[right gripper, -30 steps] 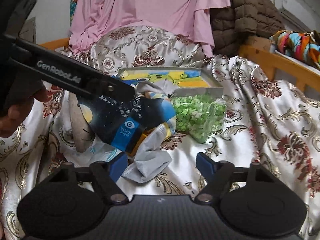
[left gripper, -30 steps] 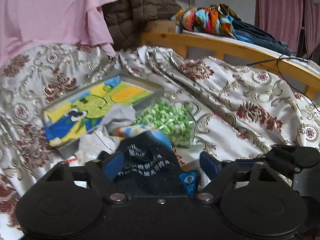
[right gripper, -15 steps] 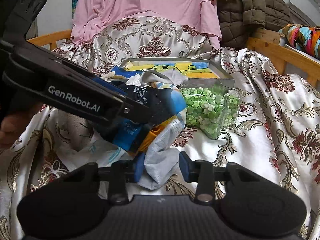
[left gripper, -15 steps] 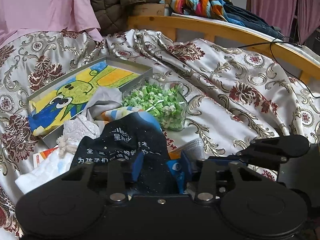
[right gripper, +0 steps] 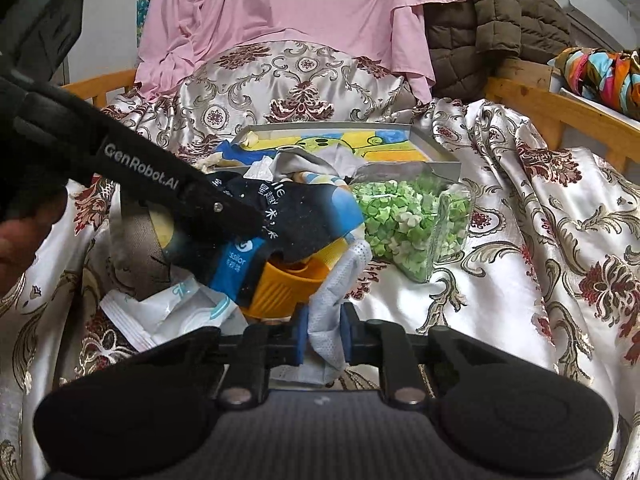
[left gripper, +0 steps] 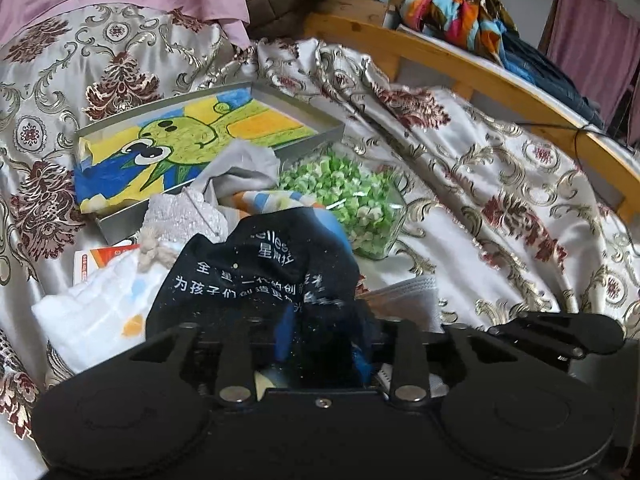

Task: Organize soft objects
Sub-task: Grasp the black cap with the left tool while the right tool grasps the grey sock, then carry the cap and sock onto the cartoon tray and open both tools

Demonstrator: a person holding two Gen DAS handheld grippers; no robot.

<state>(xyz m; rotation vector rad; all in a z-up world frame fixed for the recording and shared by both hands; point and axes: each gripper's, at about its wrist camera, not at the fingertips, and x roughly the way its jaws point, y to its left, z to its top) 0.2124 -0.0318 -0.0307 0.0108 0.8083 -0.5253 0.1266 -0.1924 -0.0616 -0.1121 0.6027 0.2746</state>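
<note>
Two tools clamped: my left tool (left gripper: 320, 344) pinched dark printed cloth (left gripper: 260, 276) w/ white lettering; right tool (right gripper: 324, 334) just closed, pinching pale grey mesh cloth (right gripper: 332, 304).

Left gripper (left gripper: 320, 344): jaws just drawn in, pads pressed on the dark printed cloth (left gripper: 260, 280) bunched between them; angled downward.
Right gripper (right gripper: 323, 332): blue pads narrowed, closing further, pinching the pale grey mesh cloth (right gripper: 332, 304); tilted downward.
Person's hand (right gripper: 22, 236): fingers wrapped around the left gripper's handle, at its rear.
</note>
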